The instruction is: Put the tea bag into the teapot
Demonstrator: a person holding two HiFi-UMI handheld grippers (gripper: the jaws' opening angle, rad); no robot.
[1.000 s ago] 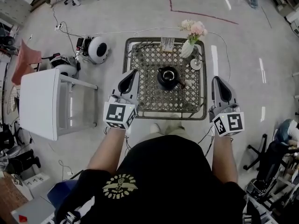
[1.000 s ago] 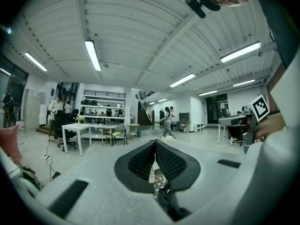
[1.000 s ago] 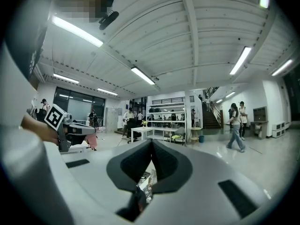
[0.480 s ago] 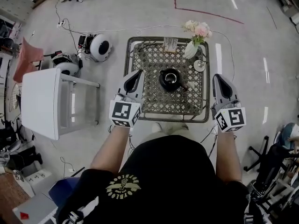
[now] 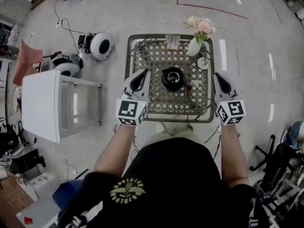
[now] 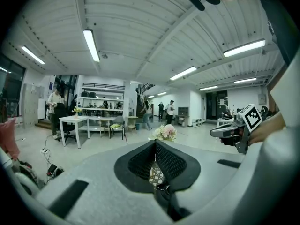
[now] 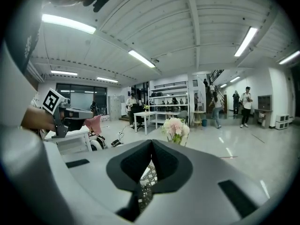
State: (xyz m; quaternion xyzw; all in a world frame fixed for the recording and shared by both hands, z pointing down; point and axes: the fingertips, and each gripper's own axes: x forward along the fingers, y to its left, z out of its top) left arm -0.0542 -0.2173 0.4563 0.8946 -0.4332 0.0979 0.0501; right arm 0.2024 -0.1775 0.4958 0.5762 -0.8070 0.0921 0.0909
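Teapot (image 5: 172, 78) interior dark, contents unclear

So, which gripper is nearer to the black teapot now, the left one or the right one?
Left. The left gripper is close on the left of the teapot, over the left rim of the table; the right gripper is farther off, outside its right rim.

You stood on a glossy grey floor (image 5: 256, 94) crossed by a red line (image 5: 209, 8) and loose cables (image 5: 118, 31). A white table (image 5: 40, 103) sat to your left and a metal lattice table (image 5: 127, 56) ahead. Strip lights (image 6: 91, 45) ran along the ribbed white ceiling (image 6: 140, 13), and shelves (image 6: 101, 97) lined the far wall.
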